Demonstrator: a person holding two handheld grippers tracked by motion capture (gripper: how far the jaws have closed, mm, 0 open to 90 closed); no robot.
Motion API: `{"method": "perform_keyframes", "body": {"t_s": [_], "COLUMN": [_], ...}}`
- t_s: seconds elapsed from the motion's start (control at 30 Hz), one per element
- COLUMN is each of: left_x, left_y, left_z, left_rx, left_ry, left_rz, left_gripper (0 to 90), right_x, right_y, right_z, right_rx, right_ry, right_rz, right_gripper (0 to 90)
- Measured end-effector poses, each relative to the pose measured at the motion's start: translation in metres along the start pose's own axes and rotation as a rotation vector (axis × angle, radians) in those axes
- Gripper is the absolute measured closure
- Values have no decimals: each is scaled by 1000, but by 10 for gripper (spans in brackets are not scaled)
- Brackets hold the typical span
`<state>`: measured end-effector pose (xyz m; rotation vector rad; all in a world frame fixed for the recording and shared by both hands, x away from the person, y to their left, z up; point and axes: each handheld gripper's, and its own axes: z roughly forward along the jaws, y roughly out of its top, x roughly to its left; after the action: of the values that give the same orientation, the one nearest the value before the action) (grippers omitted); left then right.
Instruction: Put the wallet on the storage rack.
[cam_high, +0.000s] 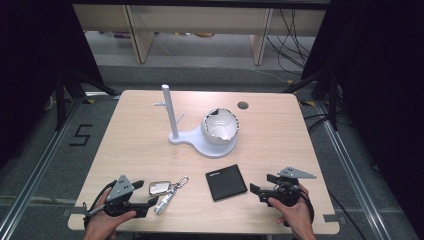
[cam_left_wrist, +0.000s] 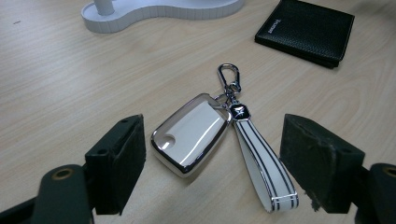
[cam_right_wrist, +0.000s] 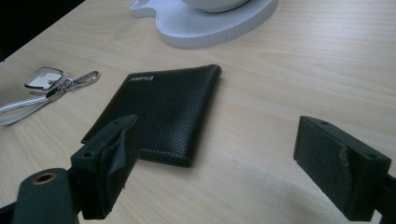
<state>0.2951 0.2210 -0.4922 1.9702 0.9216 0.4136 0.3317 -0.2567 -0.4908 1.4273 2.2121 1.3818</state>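
standing on pale wood table (cam_high: 280, 130): white stand (cam_high: 200, 142) carrying bowl (cam_high: 220, 125); key fob (cam_left_wrist: 191, 133), wallet (cam_right_wrist: 161, 112); both grippers' jaws wide, holding nothing.

key fob (cam_left_wrist: 191, 134): silver-white | strap (cam_left_wrist: 264, 163): white, black stripes | wallet (cam_right_wrist: 161, 109): black | stand (cam_high: 207, 142): white

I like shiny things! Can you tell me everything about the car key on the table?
The car key is a rounded fob in a glossy white case with a shiny chrome edge. A small ring joins it to a silver clip and a white strap with dark stripes. It lies flat on the wooden table, near the front edge, left of the black wallet. The left gripper sits open around it, not touching.
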Motion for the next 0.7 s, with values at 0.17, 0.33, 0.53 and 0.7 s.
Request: {"method": "perform_keyframes", "body": {"t_s": [0.17, 0.33, 0.53, 0.7], "left_x": [0, -1, -8, -17], "left_y": [0, 1, 8, 15], "left_z": [0, 1, 11, 21], "left_rx": [10, -12, -40, -37], "left_ry": [4, -3, -49, -81], "left_rz": [0, 1, -52, -23], "left_gripper": [249, 280, 370, 494], "right_x": [3, 1, -1, 0], "right_y": [0, 0, 1, 1], "right_z": [-1, 3, 2, 2], "right_rx": [19, 15, 16, 14], "right_ry": [-11, -8, -8, 2], "right_rz": [1, -38, -37, -25], "right_gripper": [166, 212, 247, 260]}}
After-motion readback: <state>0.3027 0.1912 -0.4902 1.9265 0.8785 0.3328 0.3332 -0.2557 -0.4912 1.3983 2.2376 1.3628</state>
